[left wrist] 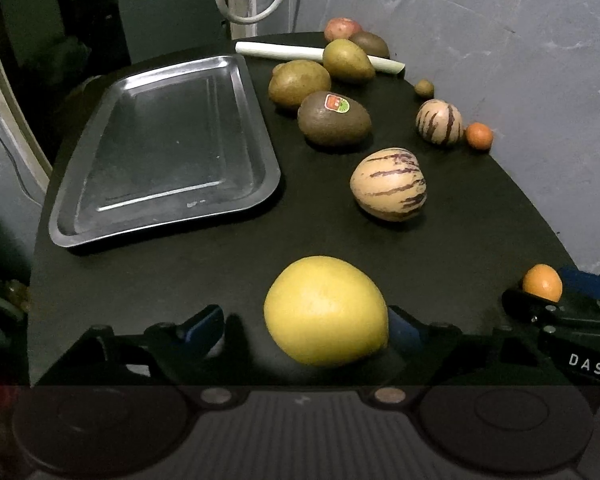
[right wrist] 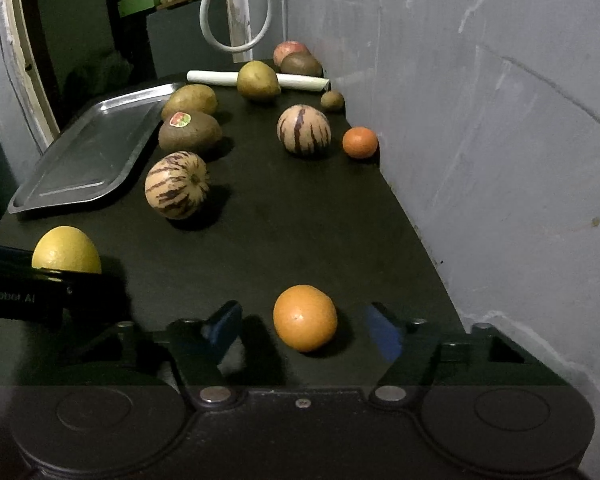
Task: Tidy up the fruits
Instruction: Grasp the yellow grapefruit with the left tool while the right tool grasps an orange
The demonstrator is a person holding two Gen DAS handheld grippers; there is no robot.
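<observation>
A black matte table (left wrist: 228,264) fills both views, set against a scuffed grey wall (right wrist: 500,140). On its left side lies a shallow rectangular steel tray (left wrist: 164,220) with rounded corners, its far edge cut off in the right wrist view.

The left gripper (left wrist: 306,330) straddles a smooth yellow citrus fruit (left wrist: 326,310). Its right finger appears to touch the fruit's side, while a clear gap separates the left finger from the fruit, so the jaws stand open around the fruit rather than clamped on it. The fruit rests on the table.

The right gripper (right wrist: 302,330) brackets a dimpled orange (right wrist: 305,317), which sits on the table between the blue-padded fingers with space on both sides; these jaws are likewise open and hold nothing.

Further back lie two cream, purple-striped pepino melons (left wrist: 388,184) (left wrist: 439,122), a fuzzy brown kiwi (left wrist: 334,119) bearing a sticker, two greenish-brown oval fruits (left wrist: 299,83) (left wrist: 348,60), and a small mandarin (left wrist: 479,135) at the table's edge. A white tube (left wrist: 280,50) is partly hidden behind the fruit. The farthest fruits, one reddish (left wrist: 342,28) and one brown (left wrist: 370,44), overlap and are hard to identify, as is a tiny brown one (left wrist: 424,88).
</observation>
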